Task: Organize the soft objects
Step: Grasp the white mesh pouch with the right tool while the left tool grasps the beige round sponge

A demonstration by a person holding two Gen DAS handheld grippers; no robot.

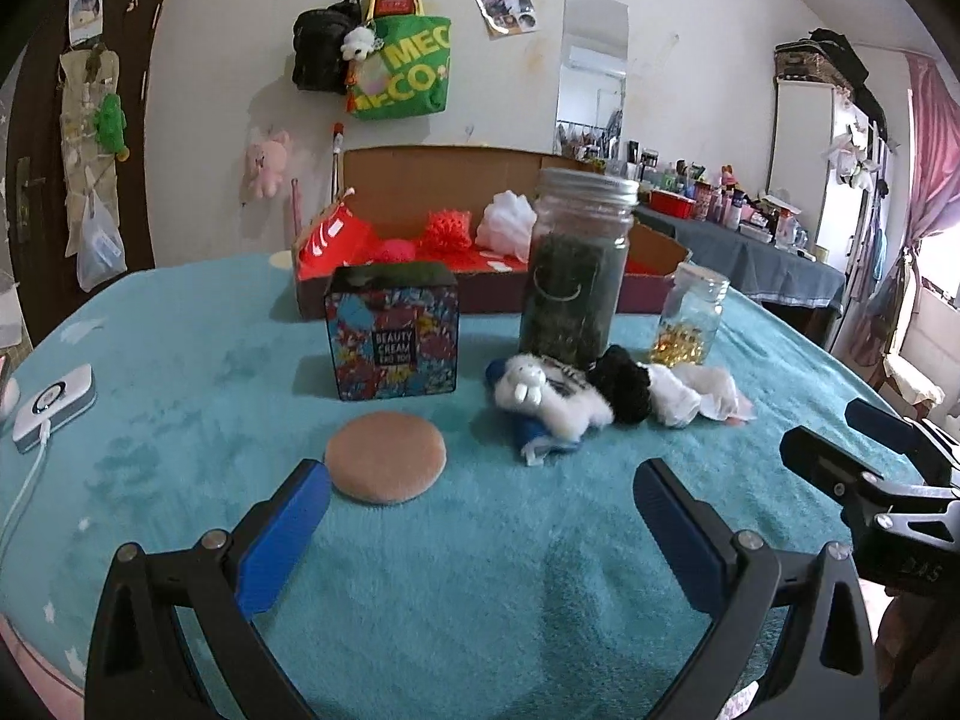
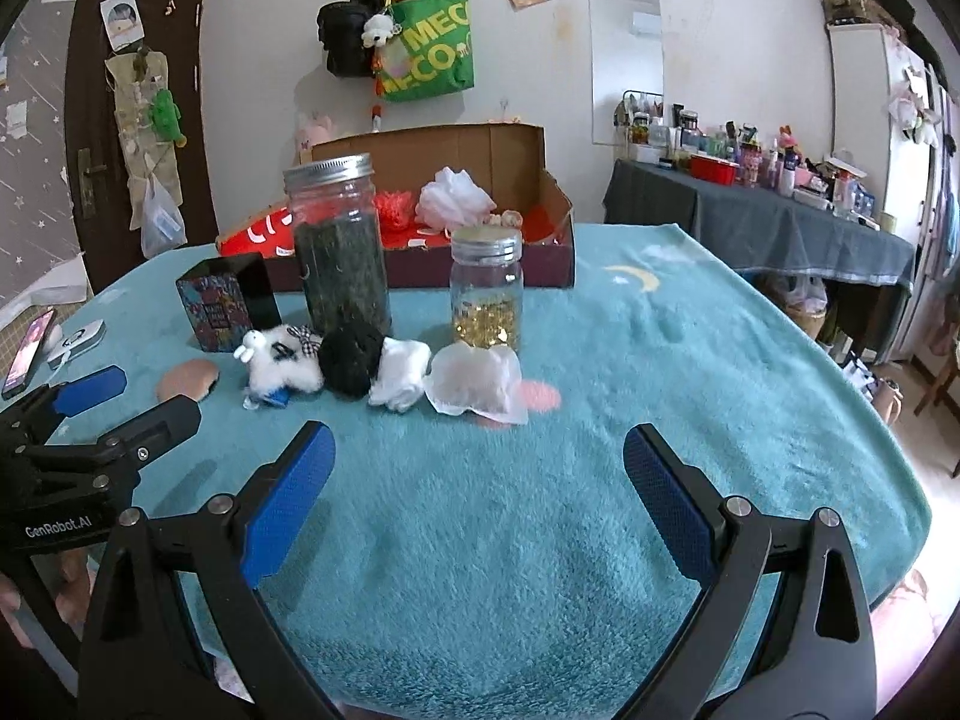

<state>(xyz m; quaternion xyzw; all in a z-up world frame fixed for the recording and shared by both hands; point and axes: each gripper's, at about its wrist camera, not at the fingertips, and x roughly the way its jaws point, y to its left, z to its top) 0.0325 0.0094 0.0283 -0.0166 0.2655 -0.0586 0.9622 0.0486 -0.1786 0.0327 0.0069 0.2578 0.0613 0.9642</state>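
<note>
Hovering over the teal blanket [image 1: 180,420], both grippers are spread and hold nothing. Soft items sit in a row just in front of the tall jar [image 1: 576,264]: plush [image 1: 543,396], black pompom [image 1: 624,381], white cloth [image 1: 678,399], and a pad [image 1: 387,457] off to the plush's left, lying flat. That row runs left to right across both views, so it's a forward reach either way. Left gripper [image 1: 480,531] looks nearer the pad, which sits just past its left finger; right gripper [image 2: 480,498] faces the white cloth and a thin tissue-like sheet [image 2: 477,381] at the row's right end, ahead and slightly left. Box [image 1: 480,276] behind the jar already holds some soft things, probably the drop spot.
</note>
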